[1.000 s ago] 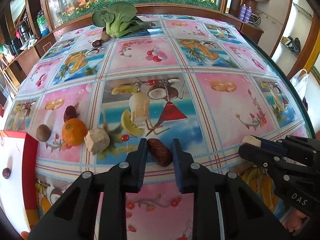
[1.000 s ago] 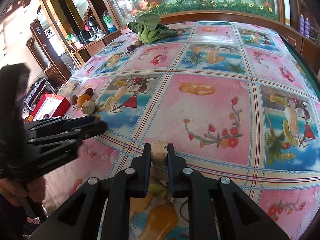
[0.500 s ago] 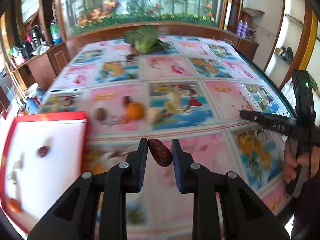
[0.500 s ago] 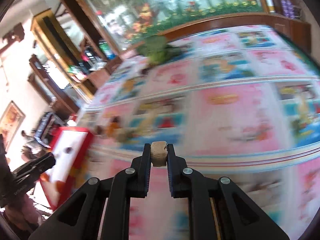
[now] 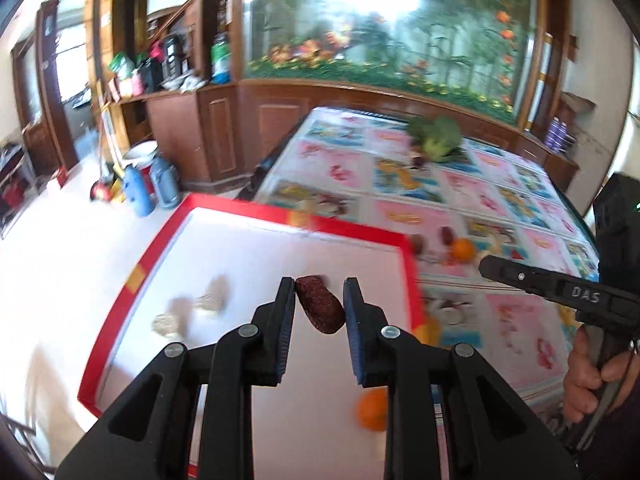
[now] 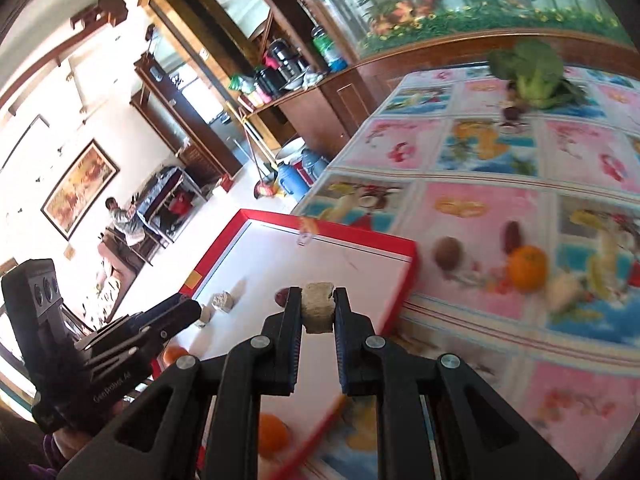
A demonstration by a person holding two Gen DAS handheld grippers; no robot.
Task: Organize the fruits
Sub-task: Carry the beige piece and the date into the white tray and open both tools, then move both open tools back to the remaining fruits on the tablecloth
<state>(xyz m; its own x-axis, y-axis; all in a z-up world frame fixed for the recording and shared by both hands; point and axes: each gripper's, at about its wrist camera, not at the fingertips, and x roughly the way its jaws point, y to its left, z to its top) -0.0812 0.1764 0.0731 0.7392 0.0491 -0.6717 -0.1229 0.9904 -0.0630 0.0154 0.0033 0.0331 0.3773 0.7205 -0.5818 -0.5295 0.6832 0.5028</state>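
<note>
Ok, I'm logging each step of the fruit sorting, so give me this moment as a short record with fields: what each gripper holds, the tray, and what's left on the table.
left gripper: shut on dark red date, above the tray
right gripper: shut on tan chunk
tray: red rim, white inside; holds two tan pieces, an orange
table: orange fruit, brown round fruit, dark date, leafy greens

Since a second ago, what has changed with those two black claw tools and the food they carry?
Both swung left from the patterned table to the red-rimmed white tray. The left gripper still pinches the dark red date, the right gripper the tan cube. Nothing was released. The orange and leafy greens stayed put.
</note>
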